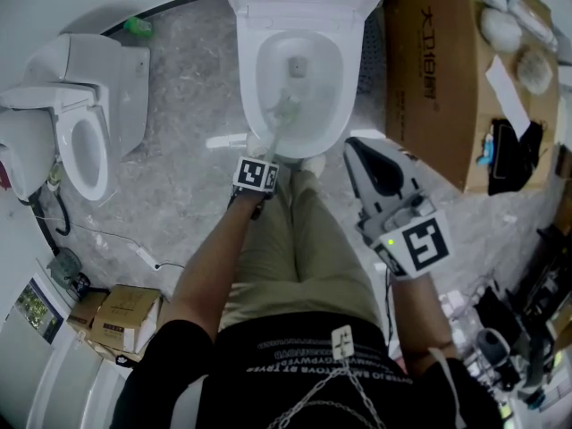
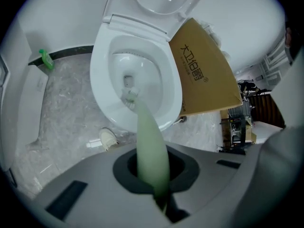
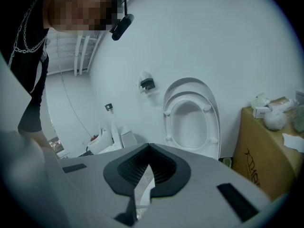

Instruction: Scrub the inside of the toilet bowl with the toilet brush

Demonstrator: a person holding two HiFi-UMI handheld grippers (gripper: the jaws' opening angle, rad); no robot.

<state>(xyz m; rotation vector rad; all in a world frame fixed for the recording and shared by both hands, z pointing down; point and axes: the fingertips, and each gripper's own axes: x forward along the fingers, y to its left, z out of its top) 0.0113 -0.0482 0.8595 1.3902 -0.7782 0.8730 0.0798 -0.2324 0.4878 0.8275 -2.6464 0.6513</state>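
The left tool [image 2: 153,169] clenches the toilet brush [image 2: 143,123] reaching into the toilet bowl [image 2: 105,82]; right tool [image 3: 148,150] closed, empty.

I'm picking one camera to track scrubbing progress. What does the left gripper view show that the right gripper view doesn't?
Only the left gripper view: the left gripper shut on the green handle of the toilet brush, the brush head down inside the toilet bowl, and a green bottle by the wall. Only the right gripper view: the right gripper shut and empty, the person, and a wall fixture. Both: the raised seat and the cardboard box.
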